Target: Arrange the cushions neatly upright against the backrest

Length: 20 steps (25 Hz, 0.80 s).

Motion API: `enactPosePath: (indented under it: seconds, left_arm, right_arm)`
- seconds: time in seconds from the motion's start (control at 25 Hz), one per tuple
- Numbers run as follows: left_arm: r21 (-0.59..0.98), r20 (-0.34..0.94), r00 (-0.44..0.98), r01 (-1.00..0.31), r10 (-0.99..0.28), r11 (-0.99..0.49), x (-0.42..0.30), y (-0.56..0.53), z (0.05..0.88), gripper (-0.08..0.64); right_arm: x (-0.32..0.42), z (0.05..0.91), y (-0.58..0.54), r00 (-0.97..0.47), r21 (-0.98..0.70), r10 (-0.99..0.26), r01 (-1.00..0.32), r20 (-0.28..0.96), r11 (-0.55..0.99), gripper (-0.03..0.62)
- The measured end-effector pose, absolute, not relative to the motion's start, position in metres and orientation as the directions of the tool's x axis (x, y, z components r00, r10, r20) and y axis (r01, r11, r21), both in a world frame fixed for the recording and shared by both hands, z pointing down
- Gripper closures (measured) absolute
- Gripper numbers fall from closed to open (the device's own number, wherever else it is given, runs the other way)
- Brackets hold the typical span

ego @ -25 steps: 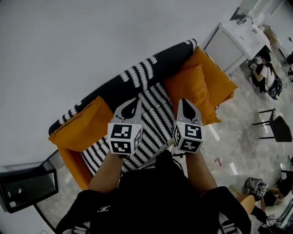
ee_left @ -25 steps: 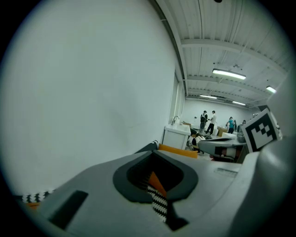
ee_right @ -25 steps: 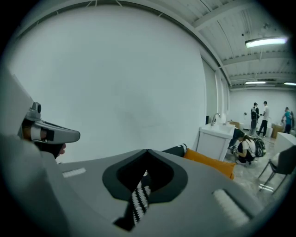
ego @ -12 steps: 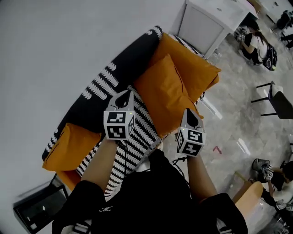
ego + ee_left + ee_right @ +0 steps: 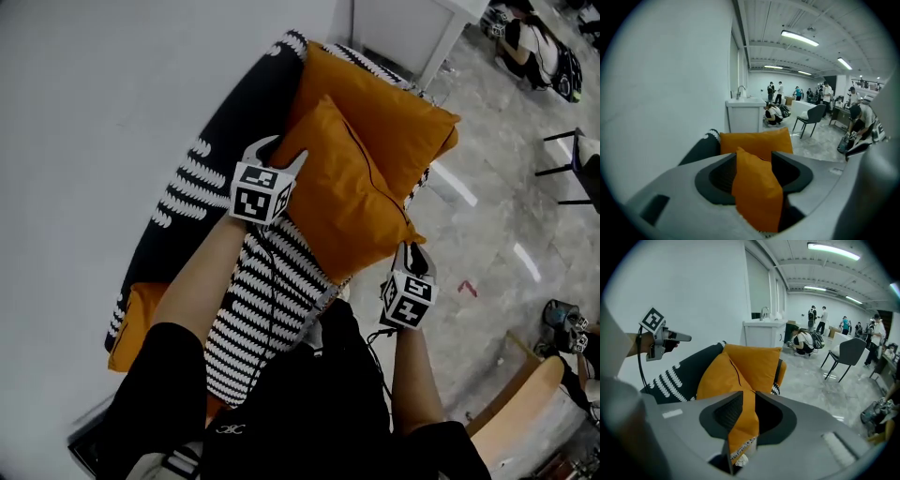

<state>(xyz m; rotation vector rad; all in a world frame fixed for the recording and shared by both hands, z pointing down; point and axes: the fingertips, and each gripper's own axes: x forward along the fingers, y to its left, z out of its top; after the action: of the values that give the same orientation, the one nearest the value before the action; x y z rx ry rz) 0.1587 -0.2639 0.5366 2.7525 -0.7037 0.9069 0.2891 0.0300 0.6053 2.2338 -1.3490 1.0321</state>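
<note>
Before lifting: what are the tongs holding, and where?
The front orange cushion, by opposite corners: left tongs on the far corner, right tongs on the near one. Both jaws have just been opening, fabric between them.

Bright, even light fills the room, coming from ceiling strip lights point(image 5: 799, 38) that flare nearly white in both gripper views. The white wall point(image 5: 103, 103) is flat and almost shadowless, and the glossy floor point(image 5: 506, 234) carries pale streaks of glare. The orange cushion point(image 5: 352, 192) shows saturated, with soft shading along its folds. Both gripper views bend hard toward a dark round border, and the jaws, close to the lens, look slightly soft, perhaps from motion. The head view is sharp, bowing at its edges.
</note>
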Motion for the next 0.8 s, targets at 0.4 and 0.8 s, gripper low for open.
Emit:
enactPosePath:
  seconds: [0.4,0.8]
  left_arm:
    - [-0.026,0.790,0.580,-0.292,-0.198,-0.956,0.227,-0.327,0.669,0.215]
    - [0.002,0.859,0.488,-0.304,-0.154,-0.953,0.248,-0.361,0.748,0.149]
  right_arm:
    - [0.309,0.701,0.030,0.157,-0.097,-0.509,-0.894,0.846,-0.437,0.252]
    - [0.311,0.778,0.022,0.091,-0.178,-0.477,-0.854,0.874,-0.489,0.280]
